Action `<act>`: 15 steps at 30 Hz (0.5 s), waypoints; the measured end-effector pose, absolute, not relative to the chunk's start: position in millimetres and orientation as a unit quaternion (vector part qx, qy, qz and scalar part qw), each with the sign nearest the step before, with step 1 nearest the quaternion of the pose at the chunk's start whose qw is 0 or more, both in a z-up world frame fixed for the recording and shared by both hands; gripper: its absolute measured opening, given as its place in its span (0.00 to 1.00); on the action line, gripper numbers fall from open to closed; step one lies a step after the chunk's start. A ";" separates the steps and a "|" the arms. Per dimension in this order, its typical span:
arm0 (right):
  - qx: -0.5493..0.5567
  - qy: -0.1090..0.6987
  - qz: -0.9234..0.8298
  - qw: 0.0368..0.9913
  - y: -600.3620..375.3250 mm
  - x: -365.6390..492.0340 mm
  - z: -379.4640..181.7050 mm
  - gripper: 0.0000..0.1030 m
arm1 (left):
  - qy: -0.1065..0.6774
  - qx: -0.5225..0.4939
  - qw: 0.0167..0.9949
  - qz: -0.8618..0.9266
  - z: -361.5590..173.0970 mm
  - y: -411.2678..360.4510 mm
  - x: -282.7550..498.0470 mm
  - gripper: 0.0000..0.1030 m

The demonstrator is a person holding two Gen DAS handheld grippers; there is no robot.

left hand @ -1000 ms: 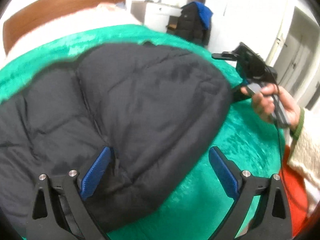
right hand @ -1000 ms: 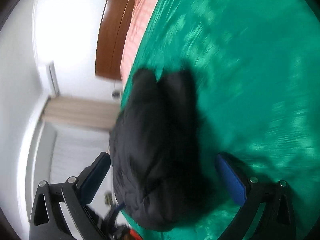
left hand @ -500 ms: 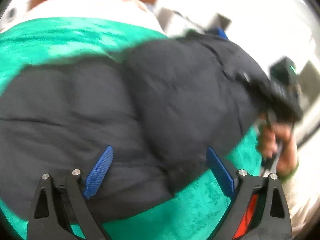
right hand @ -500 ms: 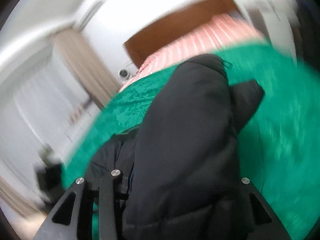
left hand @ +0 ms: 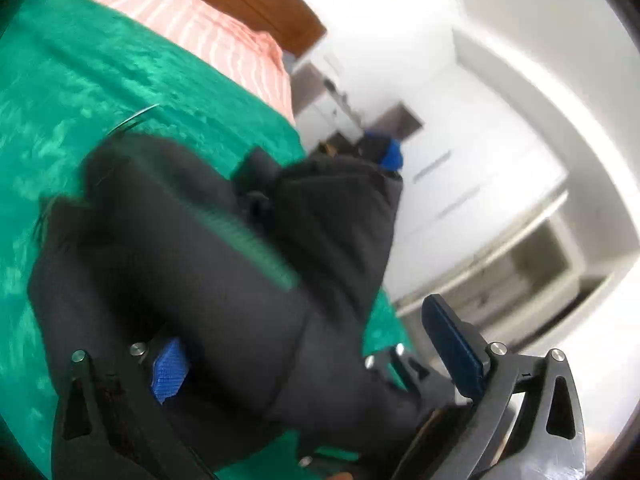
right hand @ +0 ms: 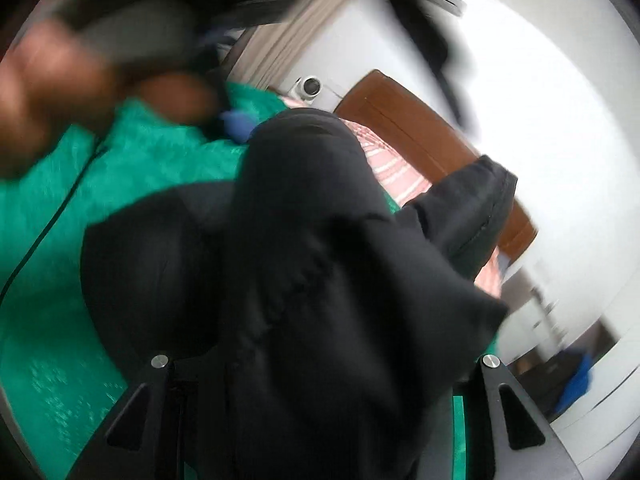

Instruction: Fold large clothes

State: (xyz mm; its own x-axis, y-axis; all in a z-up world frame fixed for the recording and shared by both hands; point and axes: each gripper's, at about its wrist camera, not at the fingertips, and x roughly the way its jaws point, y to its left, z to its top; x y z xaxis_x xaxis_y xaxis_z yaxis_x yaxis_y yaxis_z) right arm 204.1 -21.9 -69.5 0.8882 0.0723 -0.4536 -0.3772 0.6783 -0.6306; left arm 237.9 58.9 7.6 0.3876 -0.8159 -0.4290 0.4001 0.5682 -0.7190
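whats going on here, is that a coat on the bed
Yes. A person with a handheld gripper in each hand is folding a black puffer jacket on a bed with a green blanket. The right gripper has a thick bunch of the jacket between its fingers, though its pads are hidden by the fabric. The left gripper is open, its fingers spread either side of the jacket's near edge. Both views are motion-blurred, and the jacket looks bunched rather than neatly folded.

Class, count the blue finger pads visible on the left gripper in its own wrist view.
2. One blue pad sits lower left, partly buried under the black jacket; the other pad stands clear at lower right.
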 end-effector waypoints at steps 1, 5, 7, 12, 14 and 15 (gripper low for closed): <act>-0.408 0.191 0.118 0.885 -13.6 195.5 -76.0 0.41 | 0.406 -0.236 0.796 -0.382 9.5 51.1 239.2 0.99; -0.477 0.161 0.103 0.858 2.5 184.1 -92.2 0.40 | 0.445 -0.107 0.821 -0.342 17.6 7.5 250.7 0.99; -0.504 0.144 0.098 0.846 6.9 180.9 -100.4 0.40 | 0.462 -0.037 0.831 -0.308 18.0 -14.7 258.3 0.99; -0.496 0.141 0.116 0.849 5.2 179.1 -104.7 0.41 | 0.513 0.051 0.826 -0.228 6.8 -45.6 277.9 0.44; -0.433 0.169 0.151 0.873 -5.3 180.3 -89.8 0.64 | 0.512 0.025 0.824 -0.244 10.2 -37.9 282.2 0.35; -0.381 0.189 0.195 0.884 -14.6 175.8 -74.8 0.74 | 0.507 0.017 0.825 -0.251 14.4 -30.5 283.1 0.33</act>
State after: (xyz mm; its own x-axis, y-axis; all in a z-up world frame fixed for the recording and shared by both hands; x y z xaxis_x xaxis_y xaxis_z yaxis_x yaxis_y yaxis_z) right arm 175.8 -14.6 -74.8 0.8527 0.2009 -0.4822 -0.4885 0.6337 -0.5998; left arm 283.1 -30.5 14.4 0.3604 -0.3970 -0.8441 0.4323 0.8730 -0.2260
